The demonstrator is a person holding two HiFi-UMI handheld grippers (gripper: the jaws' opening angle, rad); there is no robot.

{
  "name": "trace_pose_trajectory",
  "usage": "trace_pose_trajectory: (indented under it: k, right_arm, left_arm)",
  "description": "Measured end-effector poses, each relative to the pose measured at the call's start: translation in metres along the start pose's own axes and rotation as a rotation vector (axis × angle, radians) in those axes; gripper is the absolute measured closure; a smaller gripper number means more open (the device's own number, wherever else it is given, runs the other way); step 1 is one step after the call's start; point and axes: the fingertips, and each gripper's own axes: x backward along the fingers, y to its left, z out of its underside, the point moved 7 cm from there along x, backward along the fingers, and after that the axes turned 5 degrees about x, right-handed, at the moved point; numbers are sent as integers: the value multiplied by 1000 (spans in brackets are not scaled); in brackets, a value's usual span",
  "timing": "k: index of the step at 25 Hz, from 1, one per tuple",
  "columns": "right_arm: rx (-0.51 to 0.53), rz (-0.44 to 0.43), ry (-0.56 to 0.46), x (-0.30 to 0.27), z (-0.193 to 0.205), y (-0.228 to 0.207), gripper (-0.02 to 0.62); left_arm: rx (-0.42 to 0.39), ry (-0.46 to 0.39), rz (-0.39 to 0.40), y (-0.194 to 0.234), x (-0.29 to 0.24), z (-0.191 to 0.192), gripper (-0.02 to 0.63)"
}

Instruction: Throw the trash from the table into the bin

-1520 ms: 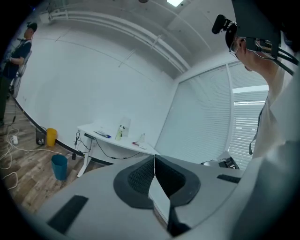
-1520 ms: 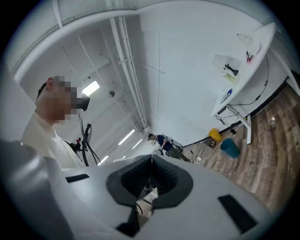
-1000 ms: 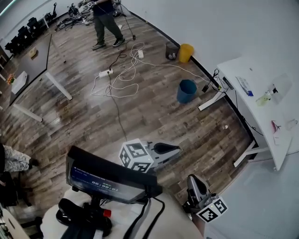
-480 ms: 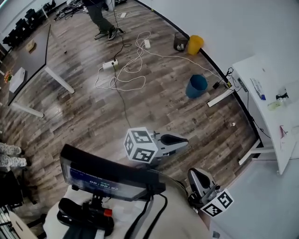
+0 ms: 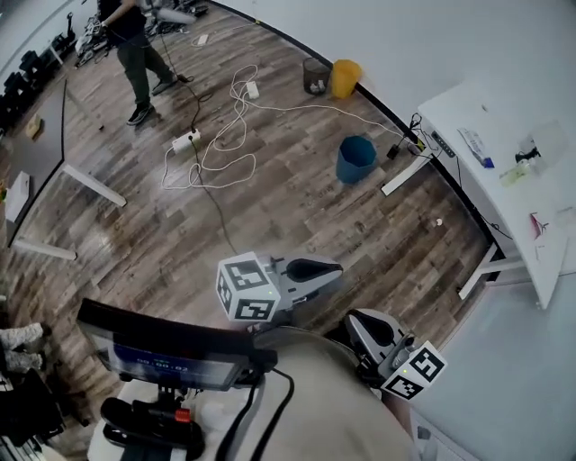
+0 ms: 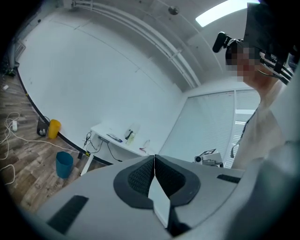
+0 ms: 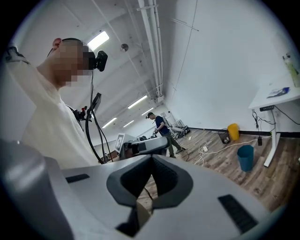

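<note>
Left gripper (image 5: 331, 268): jaws were closed, empty.
Right gripper (image 5: 358, 322): jaws were closed, empty.
Bin (image 5: 356, 158): stood well beyond both tips.

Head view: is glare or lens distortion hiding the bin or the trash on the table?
Head view: strong fisheye curves straight edges; the bin is sharp and evenly lit; the white table is bright, and its small items are hard to make out; the floor has a soft sheen. Left gripper view: dark corners, and the ceiling light is blown out. Right gripper view: the bin is clear, with the same rounded vignette.
</note>
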Motion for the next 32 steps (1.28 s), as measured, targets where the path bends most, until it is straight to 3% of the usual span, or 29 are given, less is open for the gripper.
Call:
trace_pose_trajectory:
  k: [3,7,13,19,22,26,32]
  right_arm:
    - [1,-18,-32,22,-6,-29,581]
    - [40,-10,-77,82,-30,-78,581]
    - [-1,50,-142,184,-51,-139,581]
    - [-99,62,-320,269,-67,-184,581]
    - [-50,69,-328,294,-70,-195,581]
    - [-32,99,-311,304,-69,-207,581]
    - [-54,178,-279,307,-71,-231,581]
  left_arm:
    - [-43,11,-16,-3,-36,0,595]
    - [-70,2,-103,4,-115,-5,595]
    - [-131,37,-67,-14,-239,-13,595]
    - [-115,79,-21,-33,-332,-4,595]
    - [-150,128,-47,-35,-365,-4,595]
    - [-96,134,-114,-19,-385,-6,595]
    - [-109,146,-91,6,-417,-14,595]
